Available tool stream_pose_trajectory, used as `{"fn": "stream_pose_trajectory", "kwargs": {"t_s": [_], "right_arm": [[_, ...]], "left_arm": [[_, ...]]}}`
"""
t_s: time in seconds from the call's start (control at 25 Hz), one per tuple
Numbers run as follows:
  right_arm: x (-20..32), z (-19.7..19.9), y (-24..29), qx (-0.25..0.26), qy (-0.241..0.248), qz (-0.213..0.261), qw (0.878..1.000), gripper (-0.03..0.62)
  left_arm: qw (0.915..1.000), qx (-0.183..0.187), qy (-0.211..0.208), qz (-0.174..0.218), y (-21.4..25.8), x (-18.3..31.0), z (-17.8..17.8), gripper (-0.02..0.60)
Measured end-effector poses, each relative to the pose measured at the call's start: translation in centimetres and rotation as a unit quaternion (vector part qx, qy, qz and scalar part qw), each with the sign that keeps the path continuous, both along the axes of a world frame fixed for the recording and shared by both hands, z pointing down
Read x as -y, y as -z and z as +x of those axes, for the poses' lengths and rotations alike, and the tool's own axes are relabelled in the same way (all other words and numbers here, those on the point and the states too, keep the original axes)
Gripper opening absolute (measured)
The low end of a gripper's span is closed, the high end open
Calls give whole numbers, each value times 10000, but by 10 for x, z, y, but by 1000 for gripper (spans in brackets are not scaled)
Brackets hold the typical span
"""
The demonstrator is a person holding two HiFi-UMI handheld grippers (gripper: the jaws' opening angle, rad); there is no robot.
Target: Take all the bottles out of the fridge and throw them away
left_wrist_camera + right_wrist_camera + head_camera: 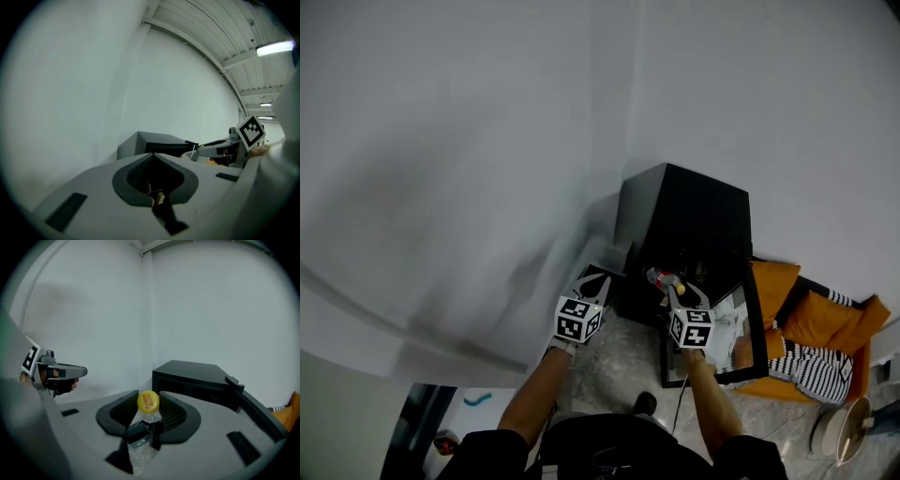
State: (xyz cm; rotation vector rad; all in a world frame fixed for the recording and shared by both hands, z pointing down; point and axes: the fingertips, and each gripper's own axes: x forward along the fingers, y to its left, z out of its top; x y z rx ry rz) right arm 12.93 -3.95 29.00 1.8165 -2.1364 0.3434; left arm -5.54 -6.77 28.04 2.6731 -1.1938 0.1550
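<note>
The left claw [153, 155] is found closed, tips together, with nothing between them. It is held beside and apart from the right claw [149, 394], level with it in the head view.

The right claw is found partly open and clamped on a clear bottle [142, 452]. The bottle's long axis is set along the jaws, its body back between them towards the handle. Its yellow cap [148, 401] stands forward just beyond the tips and points away from the person. The task's thing is thus already in hand, on the right side; the left is free.

Beyond the cap, the black fridge [190, 373] is seen on the floor with its door [255, 411] swung open to the right. The bottle is judged to be outside it.

No bin is shown in any view, so the direction of disposal cannot be told.
</note>
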Motion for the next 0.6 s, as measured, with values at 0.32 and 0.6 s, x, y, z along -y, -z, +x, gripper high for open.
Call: {"fn": "stream_pose_trajectory", "kwargs": {"t_s": [0.32,0.6], "right_arm": [[22,-69,1,-5,641,-15,9979,146],[23,-126,-12,9,1243,-137,9921,146]], "left_arm": [[9980,-108,616,-98,-6,-8,-63,5],[9923,-140,1218,-143,-11,-28,-116,5]]}}
